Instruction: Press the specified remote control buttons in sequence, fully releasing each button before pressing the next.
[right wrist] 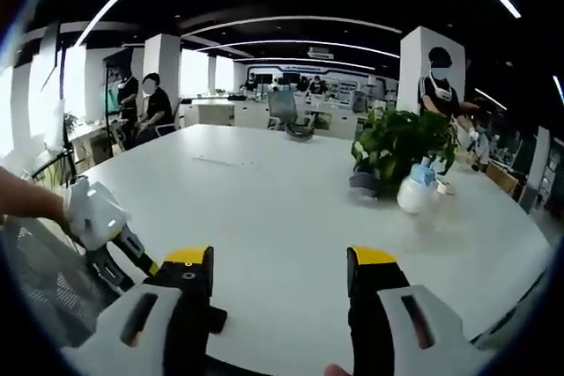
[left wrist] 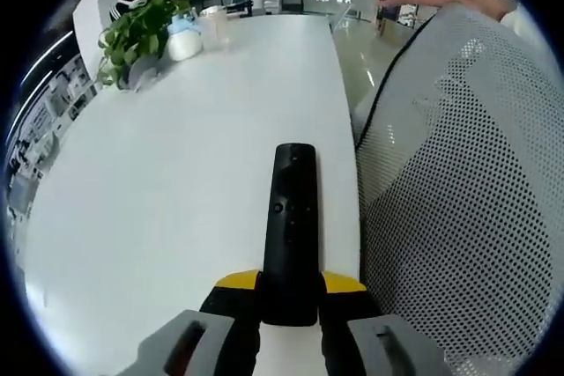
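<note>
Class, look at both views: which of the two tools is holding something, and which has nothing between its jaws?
The left tool holds the black remote between its yellow-tipped jaws. The right tool stands open above the white table, with nothing between them.

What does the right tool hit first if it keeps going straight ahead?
Probably nothing soon: the open right tool faces bare white table. The green potted plant sits right of that line, though depth is unclear.

Remote (left wrist: pixel 292 226) in claw (left wrist: pixel 291 283) — white table (left wrist: pixel 176 173)
</note>
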A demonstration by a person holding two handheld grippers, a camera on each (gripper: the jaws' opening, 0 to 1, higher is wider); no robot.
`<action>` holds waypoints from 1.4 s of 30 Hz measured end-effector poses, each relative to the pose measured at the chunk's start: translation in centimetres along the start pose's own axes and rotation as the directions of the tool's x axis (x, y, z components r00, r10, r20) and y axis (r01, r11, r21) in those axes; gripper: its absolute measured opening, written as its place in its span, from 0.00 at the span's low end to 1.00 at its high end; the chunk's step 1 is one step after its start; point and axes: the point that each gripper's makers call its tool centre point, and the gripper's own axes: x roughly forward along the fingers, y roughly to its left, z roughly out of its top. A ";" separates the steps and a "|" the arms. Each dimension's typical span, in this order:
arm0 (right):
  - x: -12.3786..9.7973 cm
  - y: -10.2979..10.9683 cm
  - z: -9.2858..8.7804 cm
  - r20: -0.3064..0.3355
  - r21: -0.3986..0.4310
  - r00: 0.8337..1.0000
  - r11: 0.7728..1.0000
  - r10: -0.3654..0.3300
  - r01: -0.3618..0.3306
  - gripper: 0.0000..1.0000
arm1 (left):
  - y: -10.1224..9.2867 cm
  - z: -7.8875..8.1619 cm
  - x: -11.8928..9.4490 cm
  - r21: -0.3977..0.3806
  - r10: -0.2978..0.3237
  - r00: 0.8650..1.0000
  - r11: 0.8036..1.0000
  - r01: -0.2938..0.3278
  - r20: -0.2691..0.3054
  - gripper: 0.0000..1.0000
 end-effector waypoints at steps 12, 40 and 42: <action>-0.3 -1.0 0.0 0.005 0.019 0.999 0.999 -0.050 0.050 0.62 | 3.3 -0.9 -0.5 0.075 0.007 0.996 0.997 -0.001 -0.084 0.24; -0.1 -1.6 -1.5 -0.085 -0.032 0.992 0.995 -0.093 0.091 0.57 | 8.4 -0.7 -0.4 0.106 0.019 0.993 0.994 -0.007 -0.114 0.24; -0.2 -1.6 -1.4 -0.081 -0.025 0.993 0.996 -0.089 0.087 0.56 | 8.6 -0.5 -0.4 0.105 0.015 0.993 0.994 -0.002 -0.120 0.24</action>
